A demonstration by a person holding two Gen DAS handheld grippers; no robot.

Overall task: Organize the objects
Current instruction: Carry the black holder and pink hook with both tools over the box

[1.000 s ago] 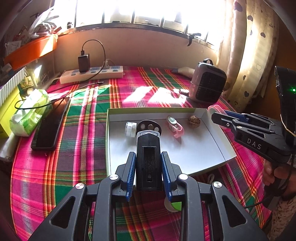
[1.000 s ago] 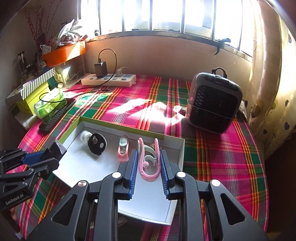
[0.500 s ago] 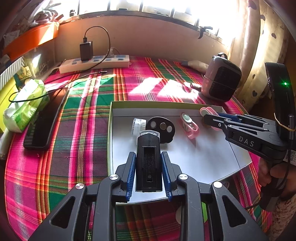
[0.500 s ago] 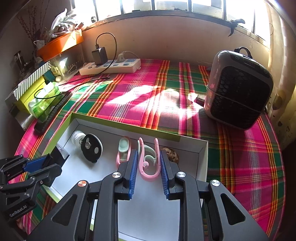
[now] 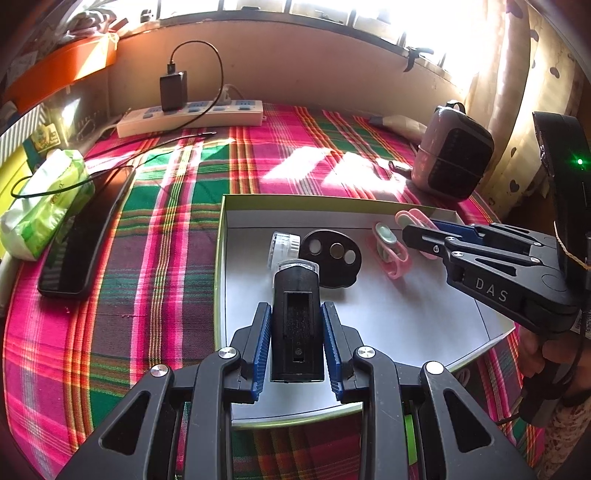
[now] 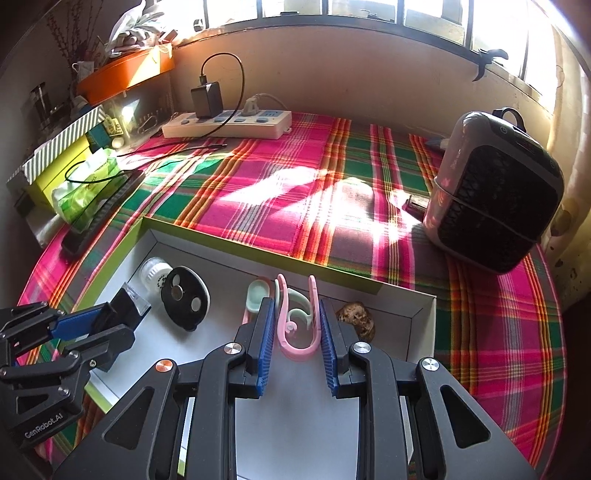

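Strong sunlight pours through the window [image 6: 369,11], blowing it out and throwing bright patches on the tablecloth [image 6: 295,184]; fisheye edges curve and darken.

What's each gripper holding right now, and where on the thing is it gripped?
Left gripper clamps a black rectangular device by its long sides. Right gripper pinches a pink clip across its two arms.

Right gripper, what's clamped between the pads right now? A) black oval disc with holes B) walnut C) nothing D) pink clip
D: in the right wrist view the right gripper has its blue pads pressed on both arms of the pink clip, held over the white tray; the black oval disc and walnut lie loose in the tray.
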